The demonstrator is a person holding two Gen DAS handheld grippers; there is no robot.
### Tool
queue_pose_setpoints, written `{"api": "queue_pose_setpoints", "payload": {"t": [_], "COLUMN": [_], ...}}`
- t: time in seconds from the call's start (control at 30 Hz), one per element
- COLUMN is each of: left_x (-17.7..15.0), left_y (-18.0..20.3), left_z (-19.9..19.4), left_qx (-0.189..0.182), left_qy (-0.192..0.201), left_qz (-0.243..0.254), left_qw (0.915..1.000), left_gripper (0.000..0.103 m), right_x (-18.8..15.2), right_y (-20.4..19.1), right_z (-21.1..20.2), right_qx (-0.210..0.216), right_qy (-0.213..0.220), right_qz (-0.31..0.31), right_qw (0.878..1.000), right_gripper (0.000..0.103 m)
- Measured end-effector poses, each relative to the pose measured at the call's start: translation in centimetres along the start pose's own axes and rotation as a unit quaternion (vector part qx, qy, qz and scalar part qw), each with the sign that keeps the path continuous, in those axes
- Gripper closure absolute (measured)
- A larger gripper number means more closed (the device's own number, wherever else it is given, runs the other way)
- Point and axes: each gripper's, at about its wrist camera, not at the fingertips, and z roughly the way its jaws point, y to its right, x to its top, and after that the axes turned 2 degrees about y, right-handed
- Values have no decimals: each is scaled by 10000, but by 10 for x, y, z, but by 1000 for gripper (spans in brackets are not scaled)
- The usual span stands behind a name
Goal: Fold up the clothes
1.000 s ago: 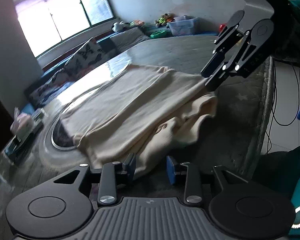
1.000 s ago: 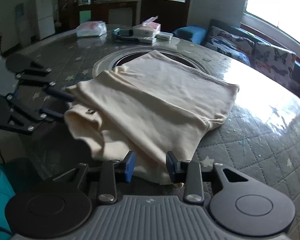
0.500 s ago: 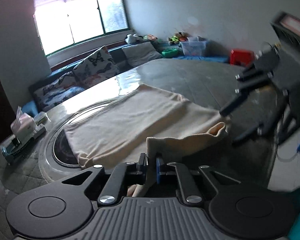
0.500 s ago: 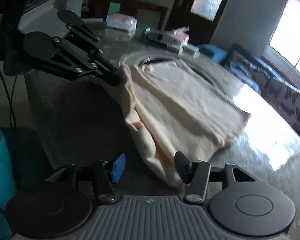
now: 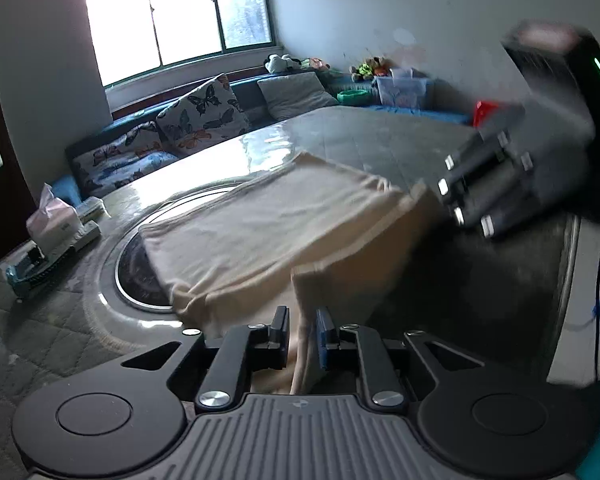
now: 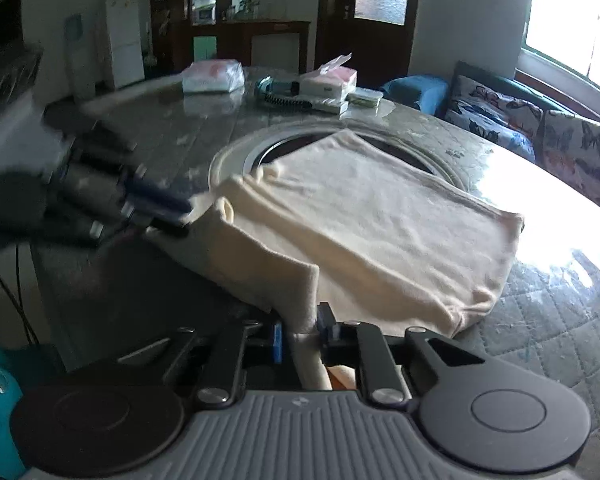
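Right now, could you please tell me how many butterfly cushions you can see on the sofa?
2, both on the sofa under the window: one cushion propped upright, the other cushion lying lower to its left. More could be hidden out of frame.

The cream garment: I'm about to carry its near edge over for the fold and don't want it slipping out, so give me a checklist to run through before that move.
1. Left gripper has cloth between its jaws: ok.
2. Right gripper has cloth between its jaws: ok.
3. Near edge of the cream garment is lifted off the table between the two grippers: ok.
4. Far part lies flat, without bunching: ok, only small wrinkles at the corners.
5. Tissue box and clutter sit apart from the garment, beyond the round inset: ok.
6. How deep each grip is: cannot tell, the jaws hide the pinched cloth.
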Motion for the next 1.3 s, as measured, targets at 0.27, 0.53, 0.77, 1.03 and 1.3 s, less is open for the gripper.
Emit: {"api": "queue_pose_setpoints", "payload": {"t": [0.27, 0.53, 0.77, 1.03, 1.3], "left_x": [-19, -27, -25, -18, -21], "left_y": [19, 31, 20, 20, 32], "left_z": [-6, 7, 9, -22, -73], "left_qx": [328, 630, 545, 307, -27], "left_qy": [161, 314, 229, 302, 167], "left_qz": [873, 1545, 1394, 1152, 1167], "left_qw": [9955, 9855, 9885, 9924, 9930], "left_gripper": [72, 73, 96, 97, 97], "right_x": [11, 10, 6, 6, -9], "right_y": [4, 3, -1, -12, -50], "right_z": [-9, -7, -12, -40, -85], "right_qx": [-33, -134, -223, -91, 267], "right_qy": [156, 220, 368, 560, 401], "right_qz": [97, 204, 220, 103, -57], "right_qw": [9998, 9995, 9988, 9983, 9988], "right_gripper": [89, 90, 93, 93, 94]}}
